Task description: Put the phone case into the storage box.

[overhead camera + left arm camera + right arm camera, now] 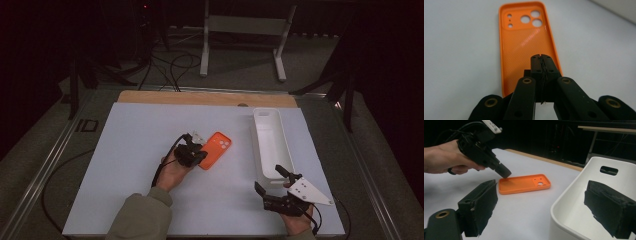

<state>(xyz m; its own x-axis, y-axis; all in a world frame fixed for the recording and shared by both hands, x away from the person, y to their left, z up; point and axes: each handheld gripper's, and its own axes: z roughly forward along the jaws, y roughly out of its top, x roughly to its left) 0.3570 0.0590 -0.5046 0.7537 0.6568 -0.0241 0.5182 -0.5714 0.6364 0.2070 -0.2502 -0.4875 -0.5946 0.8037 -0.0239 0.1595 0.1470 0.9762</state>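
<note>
High view: white bin (268,142) beside orange phone case (216,149).

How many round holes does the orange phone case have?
5 on the orange phone case, all in its raised far corner: two big ones at right, three tiny ones at left. None looks hidden.

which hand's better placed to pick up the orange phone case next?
Left. The left gripper is right at the phone case, jaws shut. The right gripper sits open beside the white bin.

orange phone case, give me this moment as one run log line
left gripper: shut, tips over near end of orange phone case | case: flat on table | right gripper: open by white bin
</note>
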